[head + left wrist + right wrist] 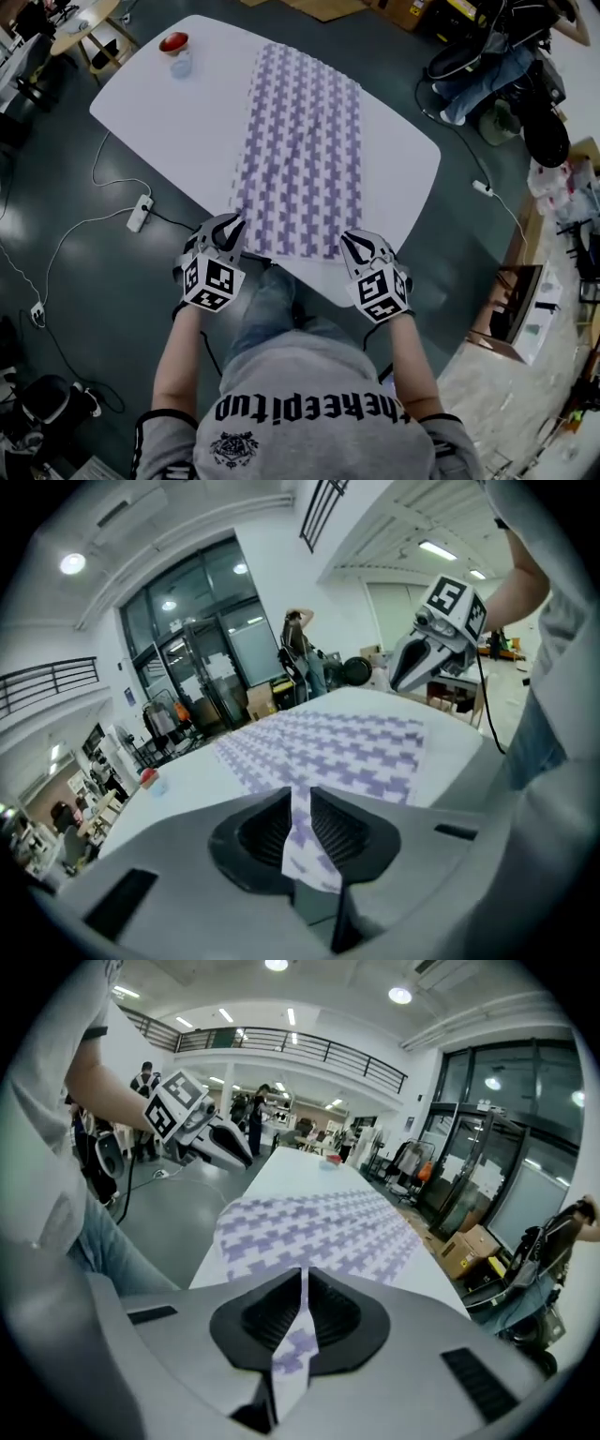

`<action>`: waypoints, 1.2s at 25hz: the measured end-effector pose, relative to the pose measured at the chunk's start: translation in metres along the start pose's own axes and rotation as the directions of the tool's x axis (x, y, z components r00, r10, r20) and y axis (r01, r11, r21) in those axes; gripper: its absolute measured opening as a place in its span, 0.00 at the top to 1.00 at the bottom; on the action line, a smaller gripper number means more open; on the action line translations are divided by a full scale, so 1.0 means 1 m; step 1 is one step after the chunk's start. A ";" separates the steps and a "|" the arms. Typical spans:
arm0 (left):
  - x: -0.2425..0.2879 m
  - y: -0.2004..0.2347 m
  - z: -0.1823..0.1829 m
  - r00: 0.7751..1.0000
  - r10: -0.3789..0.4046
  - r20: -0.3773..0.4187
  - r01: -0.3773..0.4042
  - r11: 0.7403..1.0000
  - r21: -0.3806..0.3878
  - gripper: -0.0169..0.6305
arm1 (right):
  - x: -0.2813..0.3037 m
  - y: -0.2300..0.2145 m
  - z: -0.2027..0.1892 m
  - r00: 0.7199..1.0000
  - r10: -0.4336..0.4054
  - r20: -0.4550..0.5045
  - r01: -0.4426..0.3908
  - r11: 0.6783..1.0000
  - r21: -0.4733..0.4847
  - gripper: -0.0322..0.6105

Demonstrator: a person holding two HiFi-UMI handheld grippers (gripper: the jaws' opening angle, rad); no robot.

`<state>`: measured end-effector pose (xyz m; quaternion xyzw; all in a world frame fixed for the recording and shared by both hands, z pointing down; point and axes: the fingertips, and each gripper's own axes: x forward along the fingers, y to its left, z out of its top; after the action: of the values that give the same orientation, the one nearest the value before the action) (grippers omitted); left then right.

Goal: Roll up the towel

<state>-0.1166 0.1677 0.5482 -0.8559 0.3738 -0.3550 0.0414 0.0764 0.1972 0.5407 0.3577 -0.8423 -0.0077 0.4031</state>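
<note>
A white towel with a purple houndstooth pattern (300,150) lies flat along the white table (187,122). Its near edge reaches the table's front edge. My left gripper (234,227) is at the towel's near left corner and my right gripper (349,240) is at the near right corner. In the left gripper view the jaws (300,794) are closed on a fold of the towel (328,752), and cloth hangs between the pads. The right gripper view shows the same, with the right gripper (303,1274) pinching a strip of towel (309,1222).
A red bowl (173,41) and a small clear cup (181,66) stand at the table's far left corner. A power strip (140,213) and cables lie on the floor to the left. Bags and boxes (506,66) crowd the floor at the right.
</note>
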 end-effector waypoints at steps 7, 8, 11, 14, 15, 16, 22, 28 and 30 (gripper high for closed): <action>0.010 -0.039 -0.032 0.981 -0.101 -0.163 0.118 0.988 0.097 0.76 | -0.002 0.014 -0.053 0.981 0.132 -0.142 -0.138 0.990 -0.027 0.84; 0.010 -0.045 -0.039 0.977 -0.112 -0.182 0.133 0.985 0.110 0.73 | -0.001 0.019 -0.060 0.976 0.148 -0.161 -0.155 0.987 -0.033 0.82; 0.010 -0.061 -0.067 0.963 -0.132 -0.233 0.168 0.975 0.144 0.68 | 0.004 0.036 -0.077 0.962 0.180 -0.207 -0.194 0.980 -0.050 0.78; 0.019 -0.067 -0.087 0.949 -0.134 -0.285 0.184 0.970 0.156 0.64 | 0.013 0.039 -0.089 0.950 0.195 -0.245 -0.217 0.974 -0.067 0.77; 0.023 -0.071 -0.092 0.944 -0.135 -0.302 0.188 0.970 0.156 0.64 | 0.015 0.039 -0.094 0.946 0.197 -0.256 -0.222 0.972 -0.075 0.77; 0.026 -0.074 -0.098 0.939 -0.134 -0.316 0.190 0.969 0.156 0.63 | 0.017 0.040 -0.098 0.943 0.197 -0.267 -0.226 0.971 -0.084 0.77; 0.032 -0.086 -0.113 0.924 -0.068 -0.375 0.151 0.969 0.195 0.62 | 0.014 0.046 -0.106 0.938 0.178 -0.299 -0.223 0.967 -0.125 0.77; 0.050 -0.070 -0.114 0.916 0.009 -0.401 0.092 0.968 0.232 0.74 | 0.028 0.038 -0.110 0.934 0.162 -0.319 -0.214 0.967 -0.136 0.77; 0.046 -0.067 -0.110 0.920 0.022 -0.391 0.078 0.968 0.237 0.86 | 0.026 0.041 -0.110 0.934 0.161 -0.318 -0.211 0.969 -0.131 0.81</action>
<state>-0.1246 0.2060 0.6795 -0.7611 0.3150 -0.5630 0.0673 0.1168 0.2422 0.6449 0.2389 -0.7967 0.0171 0.5549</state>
